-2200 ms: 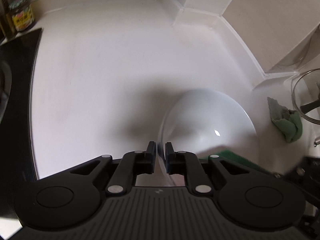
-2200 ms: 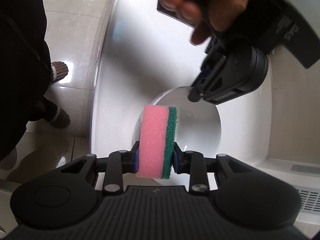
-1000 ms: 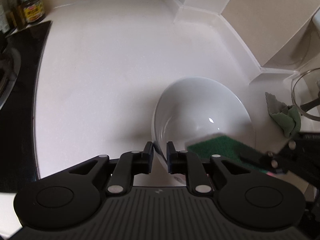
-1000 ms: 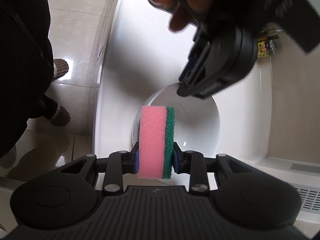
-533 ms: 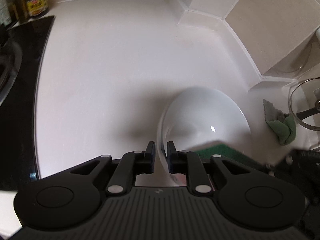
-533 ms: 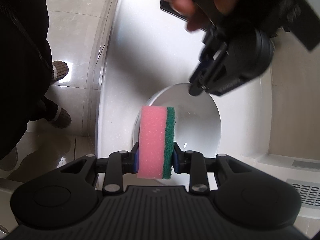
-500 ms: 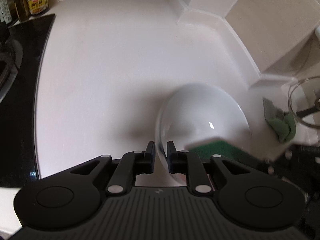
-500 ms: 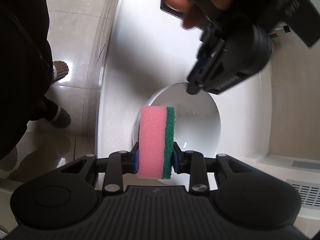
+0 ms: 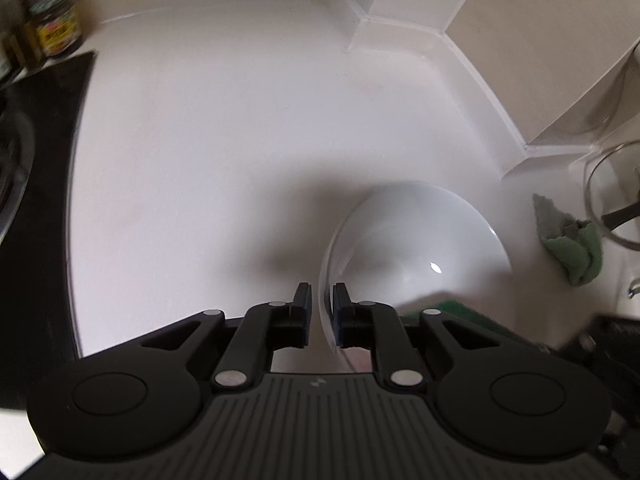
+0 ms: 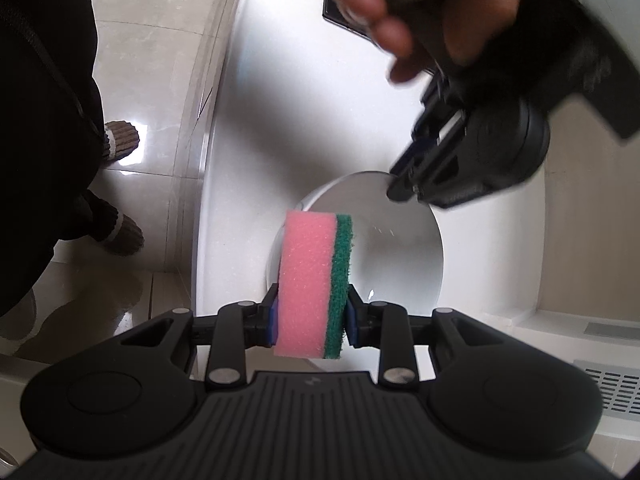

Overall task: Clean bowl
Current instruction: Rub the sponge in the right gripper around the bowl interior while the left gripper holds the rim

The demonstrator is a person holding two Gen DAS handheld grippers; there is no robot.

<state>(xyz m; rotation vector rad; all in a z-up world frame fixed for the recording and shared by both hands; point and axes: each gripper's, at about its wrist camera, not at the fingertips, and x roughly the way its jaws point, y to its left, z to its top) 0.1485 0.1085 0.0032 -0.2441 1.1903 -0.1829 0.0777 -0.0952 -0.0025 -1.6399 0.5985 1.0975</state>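
Observation:
A white bowl (image 9: 416, 240) stands tilted on the white counter (image 9: 200, 160). Its rim runs between the pads of my left gripper (image 9: 322, 300), which is shut on it. In the right wrist view, a person's hand holds that left gripper (image 10: 404, 188) at the far rim of the bowl (image 10: 400, 248). My right gripper (image 10: 312, 316) is shut on a pink sponge with a green scouring side (image 10: 316, 280). It holds the sponge upright over the bowl's near rim. A green corner of the sponge (image 9: 448, 310) shows at the bowl's lower edge in the left wrist view.
A black hob (image 9: 36, 200) borders the counter on the left, with a jar (image 9: 56, 32) behind it. A green cloth (image 9: 572, 244) and a glass vessel (image 9: 612, 200) lie to the right of the bowl. A person's slippered feet (image 10: 120, 140) stand on the tiled floor beside the counter edge.
The left gripper and the bowl's rim shifted slightly and the bowl tipped a little more upright. The sponge stays in the right gripper, barely moved.

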